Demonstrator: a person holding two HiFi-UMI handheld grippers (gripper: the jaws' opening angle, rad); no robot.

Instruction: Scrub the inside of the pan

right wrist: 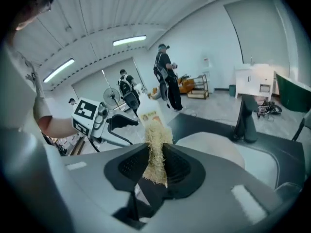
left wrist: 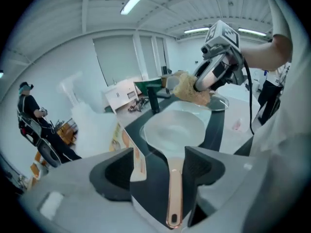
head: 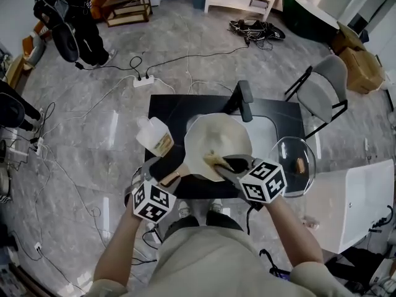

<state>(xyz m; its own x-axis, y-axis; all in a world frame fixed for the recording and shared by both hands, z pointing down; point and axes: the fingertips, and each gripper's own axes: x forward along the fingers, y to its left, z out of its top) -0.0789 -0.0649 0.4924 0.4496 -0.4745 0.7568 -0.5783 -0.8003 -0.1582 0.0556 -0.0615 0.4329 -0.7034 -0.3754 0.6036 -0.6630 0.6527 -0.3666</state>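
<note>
Nearest us, the left hand-held gripper [left wrist: 159, 152] stood wide. The handle [left wrist: 175, 188] of the pan [head: 216, 142] lay loose between its jaws, not pinched. We judged it placed there to steady the pan for scrubbing. The right hand-held gripper [right wrist: 156, 158] was clamped on a fibrous scrubber [right wrist: 155, 130], held low at the pan's near side; contact we couldn't confirm. The pan sat in the middle of the bench [head: 170, 110], handle toward us. A bottle [head: 154, 135] stood just beside it on the left and a glass lid [head: 291, 159] off to the right, both out of the way. The bench was dark and glossy. Round it lay grey shiny floor [head: 93, 166], trailing cables [head: 185, 57], a chair [head: 322, 91], and people [head: 74, 17] far off.
</note>
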